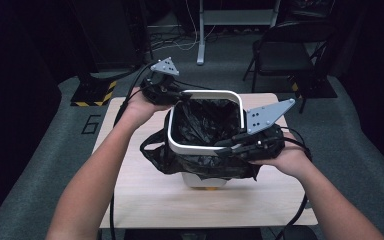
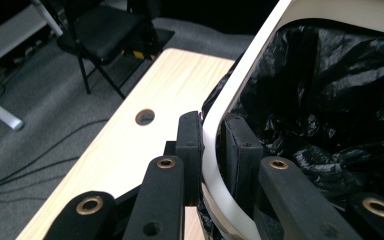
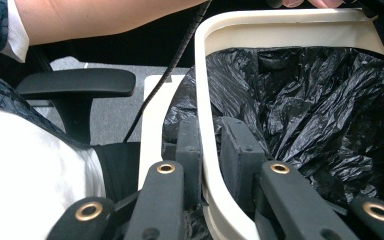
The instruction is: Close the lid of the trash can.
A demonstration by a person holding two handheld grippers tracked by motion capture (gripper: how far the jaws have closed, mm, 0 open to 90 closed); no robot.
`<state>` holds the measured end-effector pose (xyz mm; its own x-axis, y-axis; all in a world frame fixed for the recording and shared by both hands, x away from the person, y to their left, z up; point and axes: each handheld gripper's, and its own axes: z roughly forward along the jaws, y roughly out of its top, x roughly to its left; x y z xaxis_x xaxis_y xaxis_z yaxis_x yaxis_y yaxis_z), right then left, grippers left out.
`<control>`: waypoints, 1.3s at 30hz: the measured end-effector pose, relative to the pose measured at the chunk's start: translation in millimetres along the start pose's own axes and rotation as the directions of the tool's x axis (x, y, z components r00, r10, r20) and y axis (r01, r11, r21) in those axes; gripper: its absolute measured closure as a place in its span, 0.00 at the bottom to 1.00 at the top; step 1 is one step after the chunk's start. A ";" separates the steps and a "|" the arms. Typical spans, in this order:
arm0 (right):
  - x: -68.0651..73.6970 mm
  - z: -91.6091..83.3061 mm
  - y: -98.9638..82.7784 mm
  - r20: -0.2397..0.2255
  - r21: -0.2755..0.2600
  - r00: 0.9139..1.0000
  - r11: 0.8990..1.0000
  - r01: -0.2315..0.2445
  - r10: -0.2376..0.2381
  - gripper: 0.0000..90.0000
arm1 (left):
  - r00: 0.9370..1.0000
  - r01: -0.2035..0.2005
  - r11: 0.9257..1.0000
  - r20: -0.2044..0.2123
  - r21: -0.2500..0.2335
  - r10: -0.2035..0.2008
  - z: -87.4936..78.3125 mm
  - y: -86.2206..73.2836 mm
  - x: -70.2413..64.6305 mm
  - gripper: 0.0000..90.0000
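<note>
A white bin (image 1: 202,181) stands on the wooden table (image 1: 145,195), lined with a black plastic bag (image 1: 205,122) that spills over its sides. Its white rim ring (image 1: 205,94) sits tilted on top. My left gripper (image 1: 180,96) is shut on the ring's far left corner; in the left gripper view the jaws (image 2: 211,130) pinch the white rim (image 2: 240,85), one pad outside and one inside against the bag (image 2: 330,100). My right gripper (image 1: 225,145) is shut on the near right side; its jaws (image 3: 210,130) straddle the rim (image 3: 280,30) beside the bag (image 3: 320,110).
A folding chair (image 1: 285,50) and a desk leg (image 1: 200,50) stand beyond the table. A yellow-black floor block (image 1: 94,94) lies at the far left. The table has a cable hole (image 2: 145,116). An office chair armrest (image 3: 75,82) is near the person.
</note>
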<state>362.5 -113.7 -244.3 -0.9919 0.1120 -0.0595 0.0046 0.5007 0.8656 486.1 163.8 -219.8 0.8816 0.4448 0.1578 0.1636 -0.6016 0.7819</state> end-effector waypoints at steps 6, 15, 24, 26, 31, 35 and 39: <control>-2.0 0.6 -5.9 -0.003 -0.033 1.000 0.999 -0.019 0.019 0.86 | 1.000 0.004 1.000 0.004 0.018 -0.004 2.0 -0.6 1.6 0.88; -5.4 3.4 -11.1 -0.004 -0.041 1.000 0.999 -0.026 0.025 0.85 | 1.000 0.004 1.000 -0.015 0.028 -0.004 0.8 -2.6 1.8 0.88; -7.0 4.7 -13.4 -0.019 -0.054 0.999 0.997 -0.050 0.049 0.84 | 0.998 -0.037 0.998 -0.055 0.045 0.039 -6.6 -0.3 -2.8 0.87; -7.5 4.9 -13.7 -0.021 -0.058 0.998 0.997 -0.056 0.054 0.84 | 0.998 -0.032 0.998 -0.050 0.046 0.034 -4.2 -3.0 -2.0 0.87; -8.6 6.4 -12.4 -0.017 -0.046 0.998 0.997 -0.055 0.054 0.84 | 0.999 -0.005 1.000 -0.032 0.017 0.005 -0.5 -9.8 2.3 0.88; -9.2 6.3 -12.3 -0.009 -0.044 0.999 0.998 -0.053 0.052 0.84 | 0.999 0.004 1.000 -0.035 0.006 -0.004 1.8 -9.9 3.8 0.88; -11.1 2.2 -12.6 0.014 -0.052 0.998 0.997 -0.054 0.054 0.76 | 0.999 0.010 1.000 -0.035 -0.002 -0.010 4.0 -10.1 5.8 0.88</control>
<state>373.8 -119.3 -255.6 -0.9884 0.1509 -0.0192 0.0512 0.4490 0.8920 491.3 169.8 -229.2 0.8639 0.4738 0.1711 0.1712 -0.5956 0.7848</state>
